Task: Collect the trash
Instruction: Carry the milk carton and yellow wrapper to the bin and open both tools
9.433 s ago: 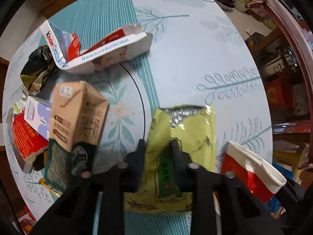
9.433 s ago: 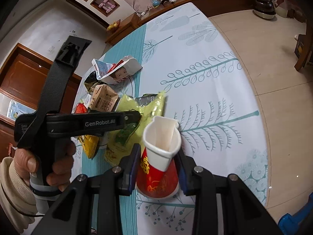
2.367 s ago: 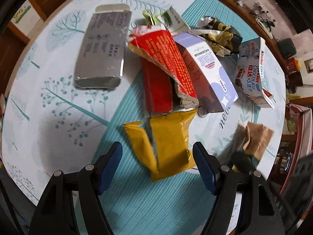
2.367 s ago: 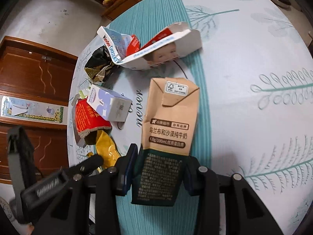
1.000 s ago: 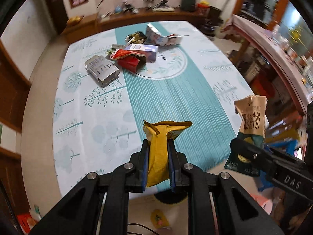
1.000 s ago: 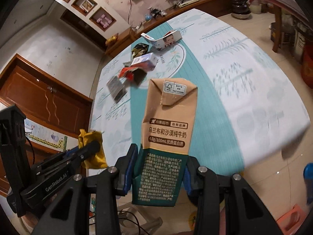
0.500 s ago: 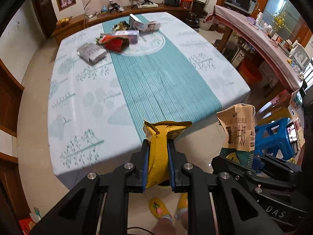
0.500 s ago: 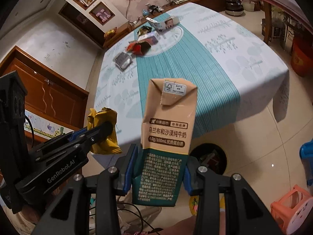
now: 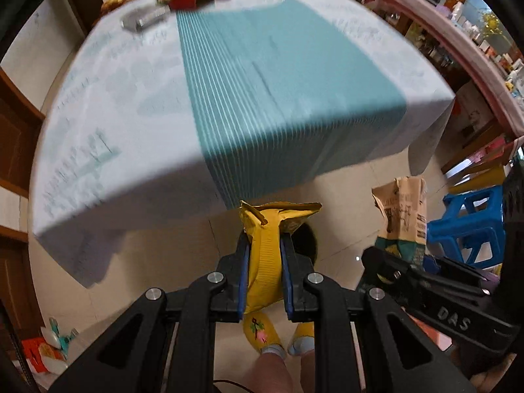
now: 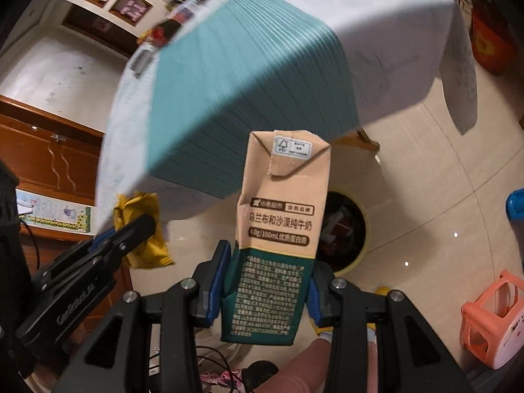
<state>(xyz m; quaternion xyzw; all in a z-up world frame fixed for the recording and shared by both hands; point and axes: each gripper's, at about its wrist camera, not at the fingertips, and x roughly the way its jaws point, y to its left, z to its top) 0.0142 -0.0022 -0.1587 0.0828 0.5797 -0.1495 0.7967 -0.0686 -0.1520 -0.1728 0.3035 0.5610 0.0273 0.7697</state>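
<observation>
Since half a second earlier both grippers have been lowered off the table edge toward the floor, and the table (image 9: 137, 104) now fills only the upper part of both views, blurred. The left gripper (image 9: 264, 275) is seen closed narrow on a yellow snack wrapper (image 9: 265, 262), which is pinched flat between the blue pads (image 9: 243, 278) with its torn top sticking out beyond the fingertips. The wrapper is held above the floor, and a dark round bin (image 9: 306, 242) is partly seen just behind it. The right gripper (image 10: 267, 290) is clamped at a middling width on a tan-and-green milk carton (image 10: 278, 229), gripped at its green lower part, upright along the fingers, folded top pointing away from the camera. The bin (image 10: 347, 229), with a yellowish rim, is seen just behind the carton, and some trash is visible inside. In the left view the carton (image 9: 402, 216) and right gripper are seen to the right of the wrapper; in the right view the wrapper (image 10: 144, 229) and left gripper are seen to the left. More trash (image 9: 183, 0) is left at the far end of the table, blurred. A blue stool (image 9: 471, 222) and a pink stool (image 10: 491, 314) stand on the tiled floor. The person's yellow slippers (image 9: 262, 330) are visible below the left gripper.
</observation>
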